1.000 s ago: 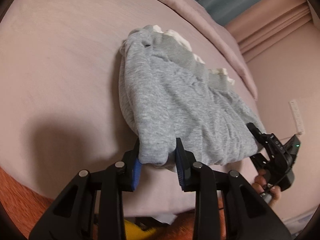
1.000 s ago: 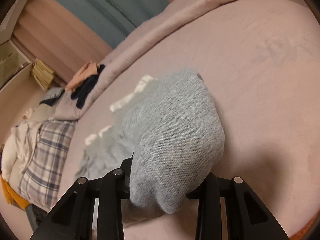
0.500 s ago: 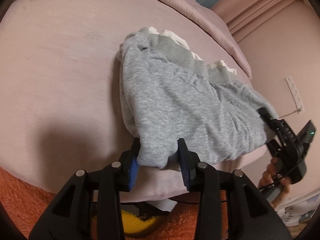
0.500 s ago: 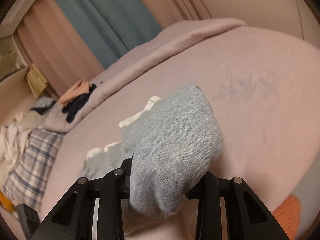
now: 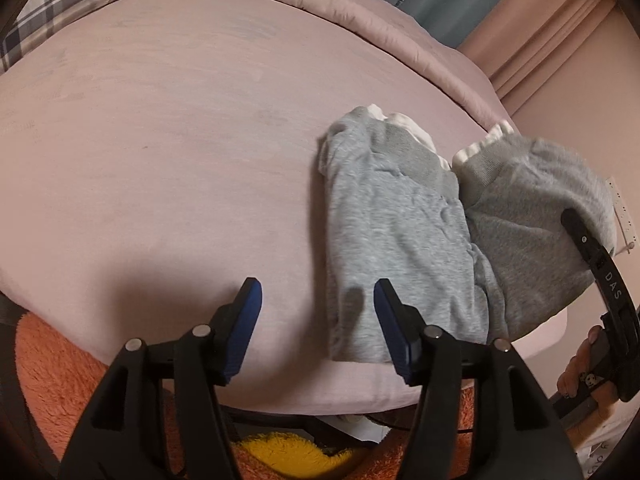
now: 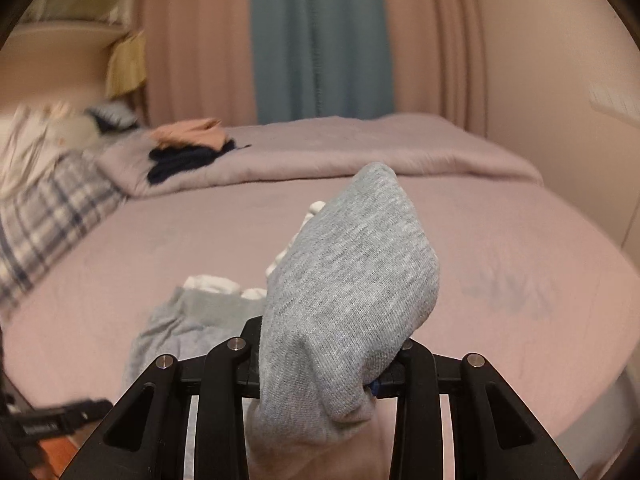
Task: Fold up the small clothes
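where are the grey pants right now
The grey pants lie near the bed front edge, right of the open left gripper; the right gripper lifts one leg.

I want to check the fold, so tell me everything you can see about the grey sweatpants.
The grey sweatpants are small, of heathered knit that looks like fleece, with darker ribbed cuffs and white edging at the far end. One leg lies flat on the pink bedspread, near its front edge. The other leg is raised, pinched in the right gripper. The left gripper is open beside the flat leg, not gripping it.
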Motion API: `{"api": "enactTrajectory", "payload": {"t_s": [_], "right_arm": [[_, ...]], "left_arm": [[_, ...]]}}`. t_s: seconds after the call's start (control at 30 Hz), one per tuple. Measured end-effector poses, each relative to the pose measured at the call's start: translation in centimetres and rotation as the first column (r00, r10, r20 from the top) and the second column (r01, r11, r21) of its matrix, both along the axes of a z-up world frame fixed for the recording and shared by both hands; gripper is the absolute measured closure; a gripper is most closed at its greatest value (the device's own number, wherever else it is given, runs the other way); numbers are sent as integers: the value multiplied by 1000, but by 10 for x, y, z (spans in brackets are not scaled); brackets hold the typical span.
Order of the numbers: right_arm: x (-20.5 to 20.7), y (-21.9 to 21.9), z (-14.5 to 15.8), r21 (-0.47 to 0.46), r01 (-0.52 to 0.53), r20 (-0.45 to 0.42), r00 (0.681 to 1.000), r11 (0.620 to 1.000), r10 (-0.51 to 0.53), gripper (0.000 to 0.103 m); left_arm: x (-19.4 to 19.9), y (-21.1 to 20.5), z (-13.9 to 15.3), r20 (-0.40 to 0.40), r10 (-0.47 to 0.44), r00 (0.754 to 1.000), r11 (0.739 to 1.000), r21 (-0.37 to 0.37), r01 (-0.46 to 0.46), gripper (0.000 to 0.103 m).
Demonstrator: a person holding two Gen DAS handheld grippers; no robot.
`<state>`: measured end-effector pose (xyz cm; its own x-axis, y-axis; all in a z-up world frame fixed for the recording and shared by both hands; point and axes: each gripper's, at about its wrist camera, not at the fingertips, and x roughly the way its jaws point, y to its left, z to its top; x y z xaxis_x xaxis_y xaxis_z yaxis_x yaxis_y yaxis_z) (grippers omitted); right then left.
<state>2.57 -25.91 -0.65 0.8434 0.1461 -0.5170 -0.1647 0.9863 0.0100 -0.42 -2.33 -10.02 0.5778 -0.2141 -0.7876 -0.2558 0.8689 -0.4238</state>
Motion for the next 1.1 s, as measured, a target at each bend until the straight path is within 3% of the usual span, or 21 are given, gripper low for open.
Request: {"api": "enactTrajectory", "payload": {"t_s": [0.27, 0.5, 0.73, 1.1], "right_arm": [[0, 48, -11, -140, -148, -23, 989, 979, 146, 67], [17, 87, -50, -104, -327, -212, 930, 939, 300, 67], [17, 94, -66, -76, -347, -264, 911, 935, 317, 63], [16, 81, -52, 17, -334, -275, 905, 942, 325, 60]], "left_arm": [[-3, 5, 1, 1, 15, 1000, 1000, 10, -15, 41], [-7, 11, -1, -11, 31, 999, 999, 11, -30, 41], [-10, 13, -2, -12, 34, 999, 999, 17, -33, 38], [-14, 18, -3, -21, 41, 999, 999, 26, -40, 36]]}}
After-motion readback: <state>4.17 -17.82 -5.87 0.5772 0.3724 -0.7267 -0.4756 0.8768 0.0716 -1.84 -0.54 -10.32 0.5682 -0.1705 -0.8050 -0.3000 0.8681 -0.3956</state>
